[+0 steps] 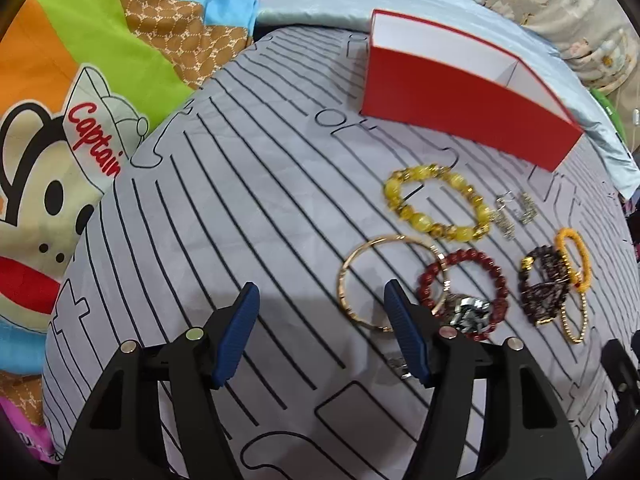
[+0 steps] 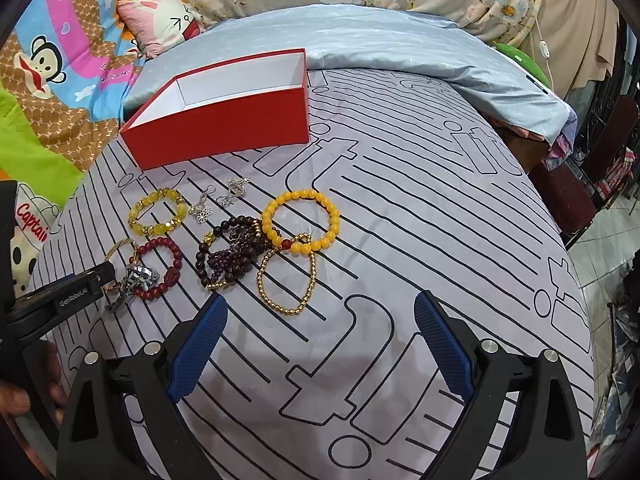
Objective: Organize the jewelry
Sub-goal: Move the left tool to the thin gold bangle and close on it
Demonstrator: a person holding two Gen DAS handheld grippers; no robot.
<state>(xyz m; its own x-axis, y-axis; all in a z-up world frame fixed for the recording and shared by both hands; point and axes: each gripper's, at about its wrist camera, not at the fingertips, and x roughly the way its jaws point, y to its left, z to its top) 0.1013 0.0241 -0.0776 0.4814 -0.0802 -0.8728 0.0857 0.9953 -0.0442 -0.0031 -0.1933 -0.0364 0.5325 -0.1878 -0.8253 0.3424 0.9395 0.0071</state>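
Observation:
Several bracelets lie on a grey striped cloth (image 1: 248, 208). A thin gold bangle (image 1: 348, 280), a red bead bracelet (image 1: 500, 284) with a silver piece (image 1: 468, 312), a yellow crystal bracelet (image 1: 436, 204), silver earrings (image 1: 516, 208) and dark bead bracelets (image 1: 544, 292) show in the left wrist view. My left gripper (image 1: 320, 304) is open, its right finger at the bangle's edge. My right gripper (image 2: 320, 312) is open and empty, just short of a gold bead bracelet (image 2: 264, 284) and an orange bead bracelet (image 2: 332, 220). The open red box (image 1: 460, 104), also in the right wrist view (image 2: 224, 128), is empty behind them.
A light blue quilt (image 2: 400, 44) lies behind the box. Colourful cartoon bedding (image 1: 60, 140) lies to the left. The cloth's right edge drops toward a dark chair (image 2: 600, 160) and the floor.

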